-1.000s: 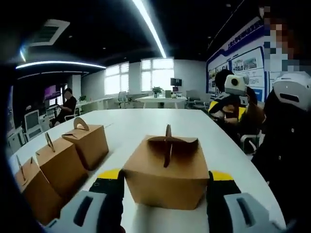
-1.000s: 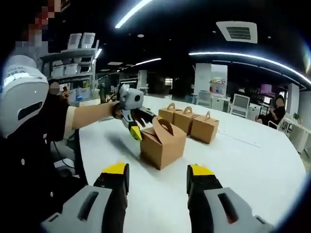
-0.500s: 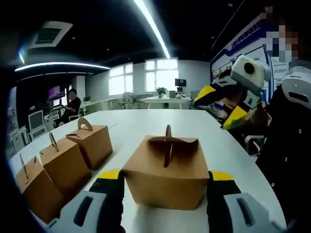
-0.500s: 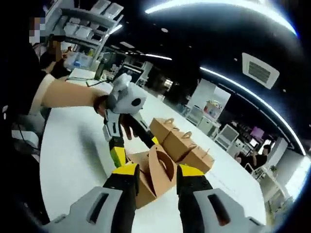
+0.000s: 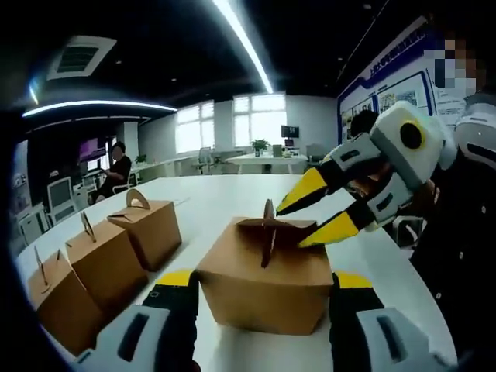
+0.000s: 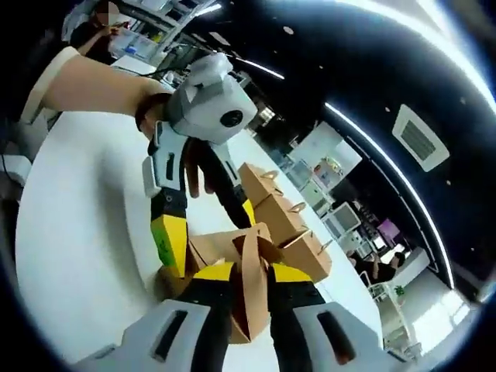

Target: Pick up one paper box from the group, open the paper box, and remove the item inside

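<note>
The left gripper [image 5: 263, 291] had its two yellow-tipped jaws pressed against the sides of a brown paper box [image 5: 263, 279], squeezing it from left and right just above the white table [image 5: 232, 194]. The right gripper [image 5: 319, 211] came in from the right in the left gripper view, its yellow jaws spread a little, one tip above the box's top flap and the other touching the flap's right edge. In the right gripper view, those same jaws sat either side of the box's upright handle [image 6: 252, 287], which looked pinched between them, though I couldn't tell if they were fully clamped.

Box count: four total. One held, plus three more boxes [image 5: 101, 260] lined up in a row to the left on the table, near the held one but not touching it. All were matte brown cardboard, squarish, tapering toward the bottom, each with a thin arched carry handle standing up from folded top flaps. The table was smooth and glossy white.
</note>
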Motion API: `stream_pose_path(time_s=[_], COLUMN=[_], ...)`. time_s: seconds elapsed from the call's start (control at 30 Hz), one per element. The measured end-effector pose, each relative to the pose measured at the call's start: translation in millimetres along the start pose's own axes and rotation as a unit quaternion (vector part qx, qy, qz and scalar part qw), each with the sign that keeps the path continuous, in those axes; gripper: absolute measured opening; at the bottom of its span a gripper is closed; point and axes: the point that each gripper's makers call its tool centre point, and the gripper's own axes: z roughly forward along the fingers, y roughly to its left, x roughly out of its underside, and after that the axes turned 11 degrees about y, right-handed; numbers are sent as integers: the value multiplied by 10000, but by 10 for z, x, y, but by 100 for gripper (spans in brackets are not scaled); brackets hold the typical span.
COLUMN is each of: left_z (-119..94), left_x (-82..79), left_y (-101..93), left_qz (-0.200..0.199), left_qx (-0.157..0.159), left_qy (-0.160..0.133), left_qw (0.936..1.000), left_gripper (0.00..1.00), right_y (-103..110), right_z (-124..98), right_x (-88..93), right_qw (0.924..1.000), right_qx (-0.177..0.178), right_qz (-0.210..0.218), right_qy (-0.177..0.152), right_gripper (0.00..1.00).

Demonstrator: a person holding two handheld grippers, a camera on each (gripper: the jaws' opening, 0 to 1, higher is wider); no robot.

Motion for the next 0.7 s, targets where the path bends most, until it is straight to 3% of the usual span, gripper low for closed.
stream_pose_path(time_s=[0.07, 0.1, 0.4, 0.57, 0.7], left_z=[-1, -2, 1, -1, -19], left_x=[-2, -2, -11, -11, -18], left_y=[0, 0, -13, -14, -24], left_qz=[12, 13, 6, -22, -47], left_qx=[-21, -35, -113, -155, -201], left_qy=[-4, 1, 3, -10, -28], left_qw=[10000, 10000, 9999, 9999, 9998], left_gripper=[68, 68, 68, 68, 67], right_y=[-12, -104, -233, -361, -467], right_z=[-6, 6, -56, -113, -153], right_x=[6, 41, 83, 127, 196], right_qw=[10000, 9999, 9929, 9793, 9563], right_qx=[35, 33, 85, 75, -7], right_qz=[14, 161, 1154, 1933, 2772], right_qy=[21, -12, -280, -592, -932], right_gripper=[11, 10, 4, 3, 4])
